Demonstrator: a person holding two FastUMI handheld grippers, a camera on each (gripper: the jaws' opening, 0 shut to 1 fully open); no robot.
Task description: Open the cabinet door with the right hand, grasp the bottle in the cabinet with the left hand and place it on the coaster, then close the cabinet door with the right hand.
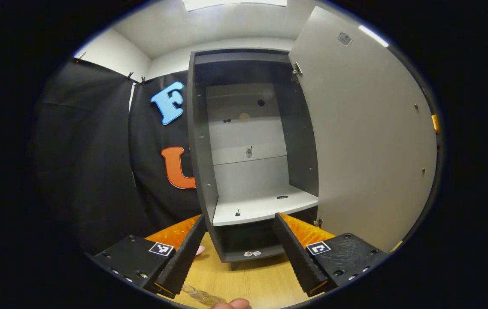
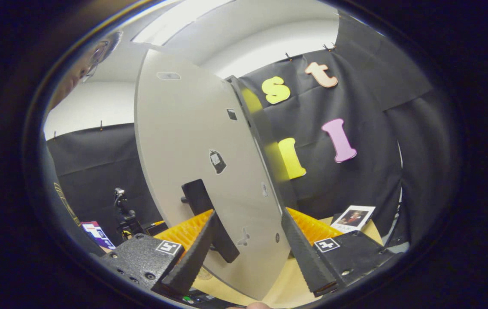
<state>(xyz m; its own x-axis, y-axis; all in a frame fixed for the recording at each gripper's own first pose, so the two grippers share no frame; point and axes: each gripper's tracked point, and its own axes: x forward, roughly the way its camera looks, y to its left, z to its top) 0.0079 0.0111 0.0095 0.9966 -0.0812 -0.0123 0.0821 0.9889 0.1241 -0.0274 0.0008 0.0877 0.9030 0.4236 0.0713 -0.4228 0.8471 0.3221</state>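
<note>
Two fingers of the left gripper [image 1: 244,253] stand wide apart in the left gripper view, with nothing between them, aimed straight into the open cabinet [image 1: 248,141] ahead. Its pale shelf [image 1: 265,206] just beyond the fingertips looks bare apart from small fittings, and the cabinet door [image 1: 368,141] is swung out to the gripper's right. Below the left finger, at the lower edge, a clear bottle [image 1: 203,295] lies on the wooden table [image 1: 252,279], close beside a fingertip of a person's hand [image 1: 235,304]; whether a coaster sits under it cannot be told. Judging by its clear, thin look, the bottle is probably light, smooth and somewhat slippery, so a hold across the middle of its body, squeezed gently, seems safest. In the right gripper view, the right gripper [image 2: 248,253] is spread wide, straddling the door [image 2: 201,171]: the door's edge passes between the fingers, and the dark handle [image 2: 209,219] lies just ahead of the left finger. No firm pinch on it can be made out. The door is stiff and flat, and should swing easily when pushed at its free edge or pulled by the handle.
</note>
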